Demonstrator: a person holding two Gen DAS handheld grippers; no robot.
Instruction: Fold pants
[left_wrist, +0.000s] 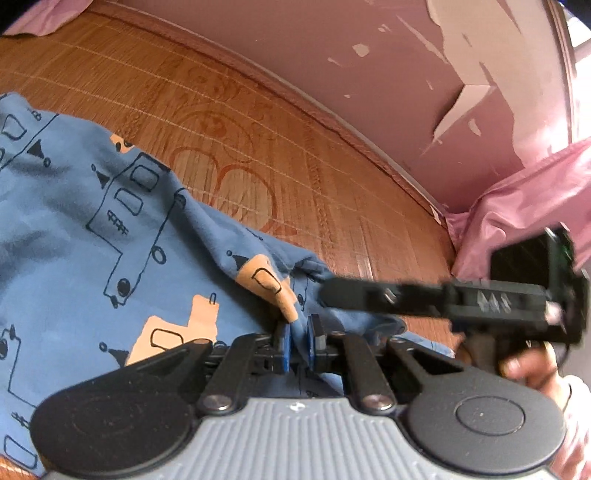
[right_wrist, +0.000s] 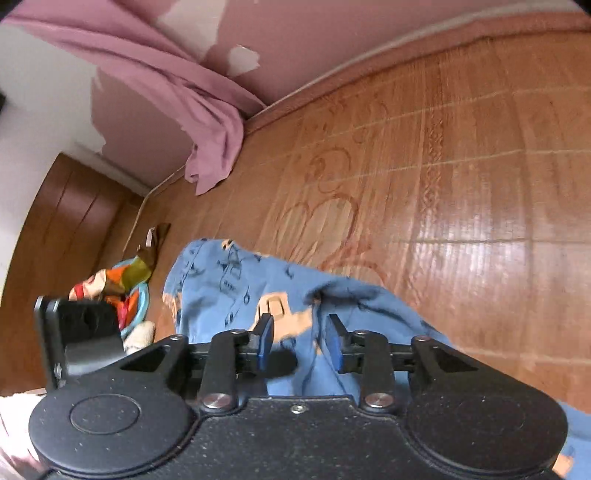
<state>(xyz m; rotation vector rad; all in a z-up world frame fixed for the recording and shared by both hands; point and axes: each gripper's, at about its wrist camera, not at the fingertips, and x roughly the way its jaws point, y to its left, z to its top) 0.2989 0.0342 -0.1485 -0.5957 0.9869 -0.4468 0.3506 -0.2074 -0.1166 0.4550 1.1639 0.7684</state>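
Left wrist view
Pants (left_wrist: 92, 229): blue, printed with dark line-drawn vehicles and orange patches, lying rumpled over the near-left part of a bamboo mat (left_wrist: 280, 147).
Left gripper (left_wrist: 298, 343): jaws narrow, pinching a raised fold of the pants.
Right gripper (left_wrist: 327, 293): reaches in from the right edge, blurred, its tip against the same bunched cloth; a hand (left_wrist: 532, 369) holds it.
Wall (left_wrist: 369, 66): pink, paint peeling.
Pink cloth (left_wrist: 517, 206): bunched at the mat's far-right corner.
Writing: none readable.

Right wrist view
Right gripper (right_wrist: 299, 343): jaws spread wide, pants (right_wrist: 236, 280) lying between and beneath them, nothing gripped.
Toys (right_wrist: 110, 288): colourful heap beside the mat's left edge.
Writing: none readable.
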